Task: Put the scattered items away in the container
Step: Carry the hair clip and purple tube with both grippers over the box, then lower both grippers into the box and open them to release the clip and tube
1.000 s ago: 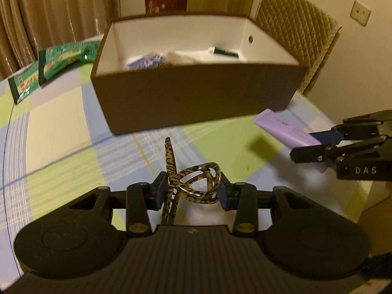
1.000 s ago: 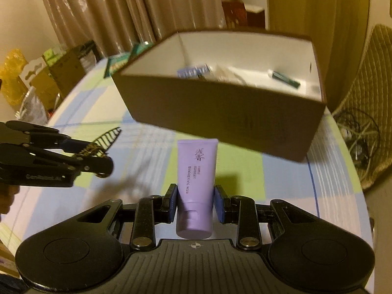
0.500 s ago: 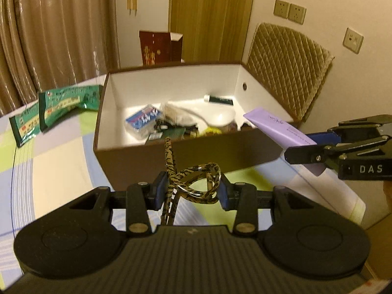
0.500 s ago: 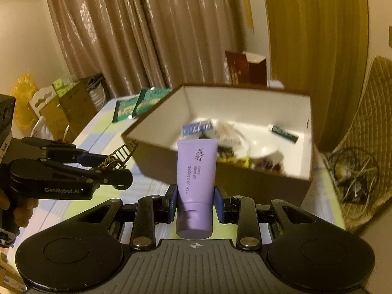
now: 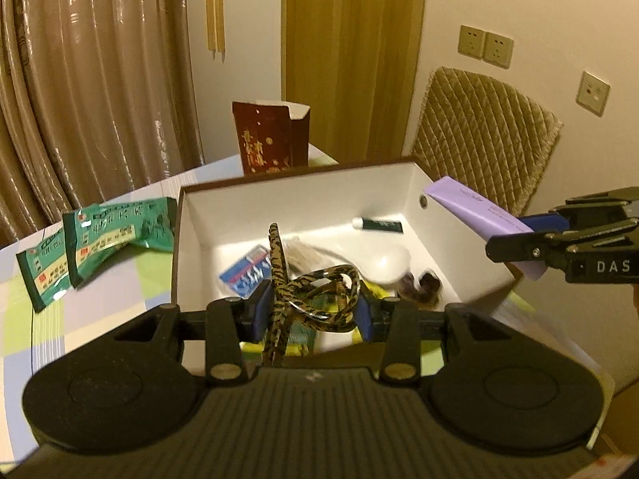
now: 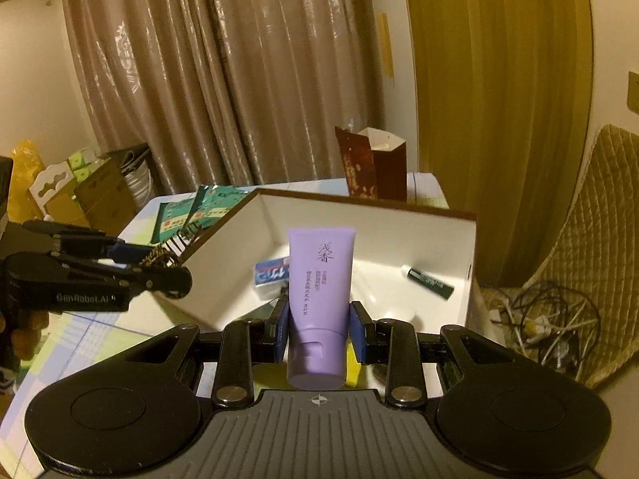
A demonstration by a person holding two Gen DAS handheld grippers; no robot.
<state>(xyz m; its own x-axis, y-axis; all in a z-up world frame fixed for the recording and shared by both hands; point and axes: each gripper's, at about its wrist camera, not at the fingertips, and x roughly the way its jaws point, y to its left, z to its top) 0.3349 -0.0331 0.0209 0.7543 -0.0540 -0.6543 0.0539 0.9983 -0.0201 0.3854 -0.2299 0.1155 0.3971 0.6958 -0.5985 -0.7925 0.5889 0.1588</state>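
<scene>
Our left claw [image 5: 310, 308] clamped on tiger-print hair clip [image 5: 315, 295], right claw [image 6: 318, 329] on purple tube [image 6: 319, 299], both above box [image 5: 303, 183] mid-frame.

Hair clip [image 5: 315, 293]: tiger-stripe, amber and black. Tube [image 6: 320, 299]: lilac, dark printed characters. Box [image 5: 191, 215]: brown outside, white inside. Inside box: blue-red-white packet [image 5: 245, 273] at 9 o'clock of white spoon [image 5: 389, 261]; small dark green tube [image 5: 379, 224], white cap, at 12. Sachets [image 5: 96, 243]: green (red-yellow label panels). Tablecloth [image 5: 120, 291]: check, pale green, lavender, white. Carton [image 5: 271, 137]: maroon, gold print. Gripper pads [image 6: 356, 333]: blue.
</scene>
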